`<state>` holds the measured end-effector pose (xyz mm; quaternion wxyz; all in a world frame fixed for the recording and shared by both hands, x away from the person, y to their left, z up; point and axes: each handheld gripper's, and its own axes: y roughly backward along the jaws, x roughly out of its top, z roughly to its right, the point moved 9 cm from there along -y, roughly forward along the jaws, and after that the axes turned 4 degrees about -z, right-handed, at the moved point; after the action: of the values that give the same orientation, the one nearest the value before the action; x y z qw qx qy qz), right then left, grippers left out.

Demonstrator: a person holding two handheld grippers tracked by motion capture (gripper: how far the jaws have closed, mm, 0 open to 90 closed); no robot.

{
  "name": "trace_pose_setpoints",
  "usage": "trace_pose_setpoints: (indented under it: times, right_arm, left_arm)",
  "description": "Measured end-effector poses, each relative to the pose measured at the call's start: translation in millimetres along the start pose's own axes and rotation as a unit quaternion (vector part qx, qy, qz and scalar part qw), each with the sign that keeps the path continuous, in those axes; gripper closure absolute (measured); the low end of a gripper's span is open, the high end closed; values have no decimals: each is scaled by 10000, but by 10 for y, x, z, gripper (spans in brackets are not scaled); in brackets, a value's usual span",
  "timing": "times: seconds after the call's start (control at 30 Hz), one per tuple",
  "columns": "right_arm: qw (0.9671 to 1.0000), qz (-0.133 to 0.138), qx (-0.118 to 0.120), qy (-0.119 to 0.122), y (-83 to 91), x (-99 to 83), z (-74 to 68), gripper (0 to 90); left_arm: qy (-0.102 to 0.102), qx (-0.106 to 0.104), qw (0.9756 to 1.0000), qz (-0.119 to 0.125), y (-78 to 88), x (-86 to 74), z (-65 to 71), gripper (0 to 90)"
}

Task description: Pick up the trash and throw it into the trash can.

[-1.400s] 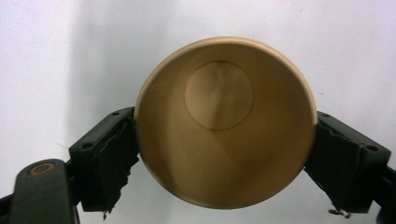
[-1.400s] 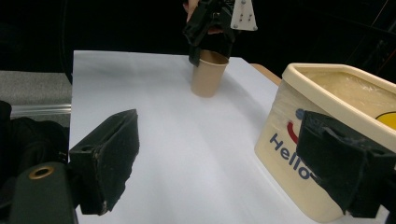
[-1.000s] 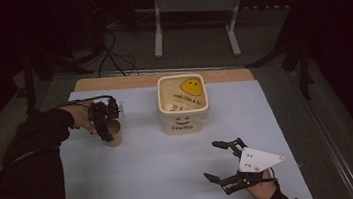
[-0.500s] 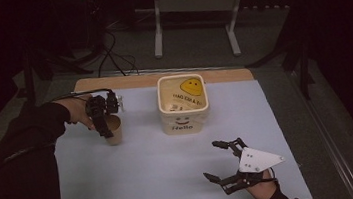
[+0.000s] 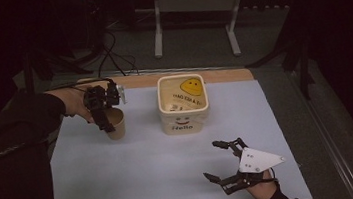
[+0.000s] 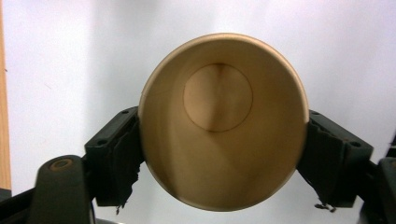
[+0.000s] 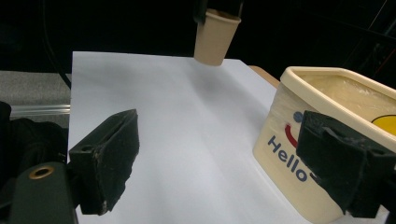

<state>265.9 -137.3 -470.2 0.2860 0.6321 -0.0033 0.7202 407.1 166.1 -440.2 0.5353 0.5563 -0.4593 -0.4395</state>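
Two grippers: my left gripper (image 5: 104, 119) jaws clamped on paper cup (image 6: 223, 121), 9 o'clock of "Hello" tub (image 5: 183, 103); right gripper (image 5: 224, 160) jaws apart.

The high view is dim: the room beyond the table is almost black, and light falls from above onto the pale sheet (image 5: 162, 166), the brightest area there. That picture is soft and grainy, with fine detail lost. The paper cup (image 5: 115, 124) casts hardly any shadow.

In the left gripper view the sheet is bright, nearly washed out, and the cup's (image 6: 223, 121) inside is evenly lit and sharp.

In the right gripper view the 2 near black pads (image 7: 109, 158) are slightly blurred, and the tub (image 7: 299, 154) shows readable lettering against a black background.
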Motion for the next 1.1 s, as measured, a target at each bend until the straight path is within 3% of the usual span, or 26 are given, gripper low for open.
trace_pose_setpoints:
  times: [0.1,0.7,1.1]
  right_arm:
    - [10000,6,-8,-5,1,3,-1,132]
    - [10000,-1,-4,0,6,5,-5,132]
    - [10000,7,-3,13,10,6,-6,132]
  left_arm:
    - [-147,-42,9999,-6,148,12,54,234]
    - [-232,-149,9995,130,694,248,260,241]
    - [-333,-230,9991,105,831,487,322,247]
